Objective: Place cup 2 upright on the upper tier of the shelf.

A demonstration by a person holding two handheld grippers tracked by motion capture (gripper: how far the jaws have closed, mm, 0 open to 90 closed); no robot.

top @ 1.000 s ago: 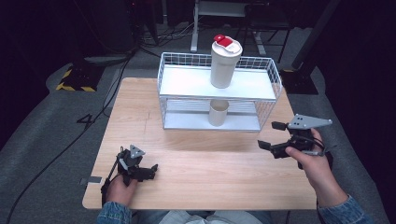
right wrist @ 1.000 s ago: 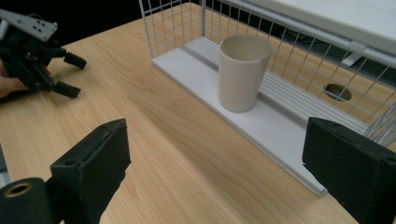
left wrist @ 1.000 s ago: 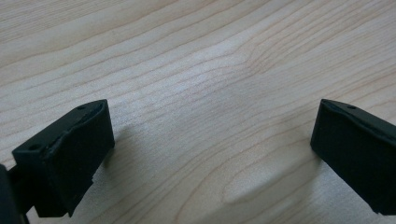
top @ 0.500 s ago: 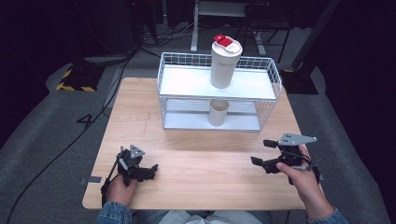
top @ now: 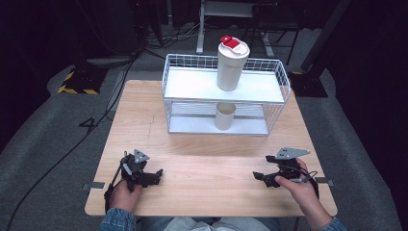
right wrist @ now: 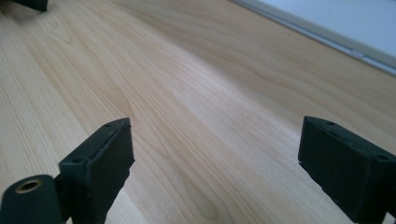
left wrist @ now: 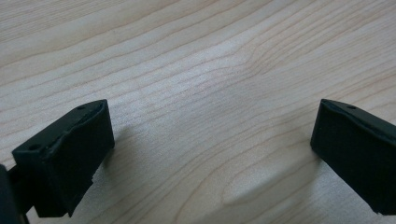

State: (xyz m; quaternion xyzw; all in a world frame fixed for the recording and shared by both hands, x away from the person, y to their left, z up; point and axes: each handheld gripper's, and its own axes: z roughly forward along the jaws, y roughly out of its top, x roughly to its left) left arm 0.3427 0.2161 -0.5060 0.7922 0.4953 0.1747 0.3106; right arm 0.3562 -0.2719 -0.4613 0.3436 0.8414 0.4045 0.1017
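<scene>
Blocky black jaws, pale wood-grain table (top: pixel 207 163)

The place looked like a lab or recording studio. A pale wooden table (top: pixel 202 144) stood on grey carpet (top: pixel 48 144), and everything around it was dark. Behind the table, cables (top: pixel 159 36) trailed across the floor among metal stand legs (top: pixel 202 29). Left of the table lay a yellow-and-black hazard-striped plate (top: pixel 77 82) and a floor mark (top: pixel 91 124).
</scene>
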